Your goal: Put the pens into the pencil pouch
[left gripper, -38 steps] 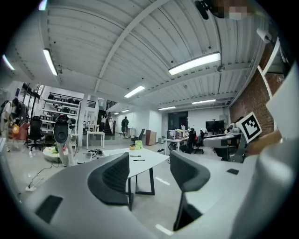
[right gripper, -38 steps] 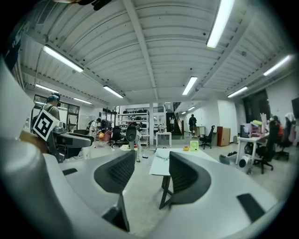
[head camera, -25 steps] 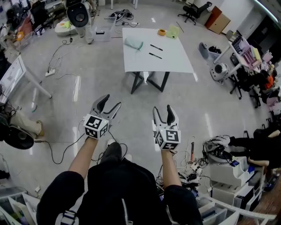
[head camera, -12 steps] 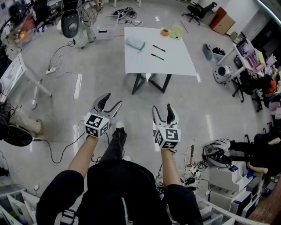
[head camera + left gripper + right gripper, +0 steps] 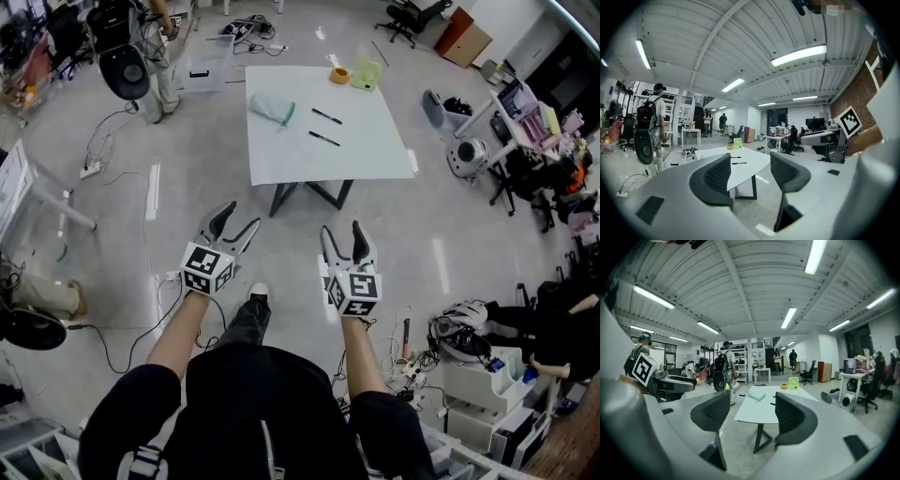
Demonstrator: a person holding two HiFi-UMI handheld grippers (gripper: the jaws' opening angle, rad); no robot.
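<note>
A white table [image 5: 356, 141] stands ahead of me on the grey floor. On it lie a pale green pencil pouch [image 5: 272, 108] and two black pens [image 5: 326, 116] [image 5: 323, 139] to its right. My left gripper [image 5: 236, 220] and right gripper [image 5: 342, 234] are held side by side well short of the table, both open and empty. The right jaws have just been opening, with nothing between them. In the right gripper view the pouch [image 5: 757, 393] shows between the open jaws of the right gripper [image 5: 751, 416]. In the left gripper view both pens [image 5: 739, 162] show between the jaws of the left gripper [image 5: 750, 168].
A yellow tape roll [image 5: 339, 74] and a green box [image 5: 367, 73] sit at the table's far edge. A person with a backpack [image 5: 155, 47] stands far left beside a black chair [image 5: 122, 70]. Cables [image 5: 103, 150] trail on the floor at left; clutter [image 5: 469, 328] lines the right.
The table has come nearer and sits larger in the head view as I walk toward it. Both grippers keep the same pose in front of me.
</note>
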